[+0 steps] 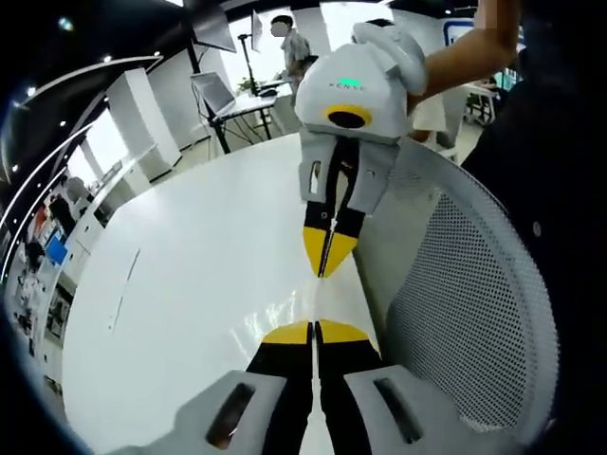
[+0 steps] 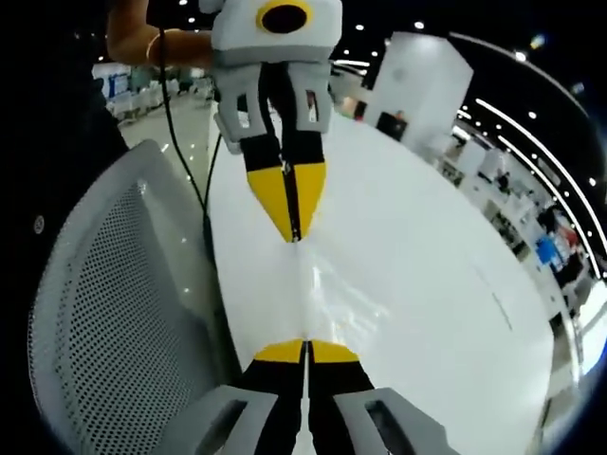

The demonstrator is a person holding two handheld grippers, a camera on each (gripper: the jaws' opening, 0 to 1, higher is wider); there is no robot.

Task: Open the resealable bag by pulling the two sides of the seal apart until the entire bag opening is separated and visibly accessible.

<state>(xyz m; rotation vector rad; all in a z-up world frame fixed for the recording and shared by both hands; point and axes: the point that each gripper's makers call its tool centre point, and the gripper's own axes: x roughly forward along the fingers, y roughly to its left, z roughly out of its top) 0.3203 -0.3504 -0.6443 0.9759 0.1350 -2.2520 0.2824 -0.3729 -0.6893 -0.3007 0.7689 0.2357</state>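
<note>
Resealable bag stretched taut between left gripper and right gripper, both clamped on it.

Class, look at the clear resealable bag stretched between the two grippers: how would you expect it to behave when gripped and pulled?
The bag looks like thin, clear film, so it is probably floppy and very light. Its glossy surface suggests it may slip from the pads. Held taut between the left gripper and right gripper, both shut on its edge, it would likely sag if one let go.

One clear bag, two hand-held grippers, one mesh chair.
</note>
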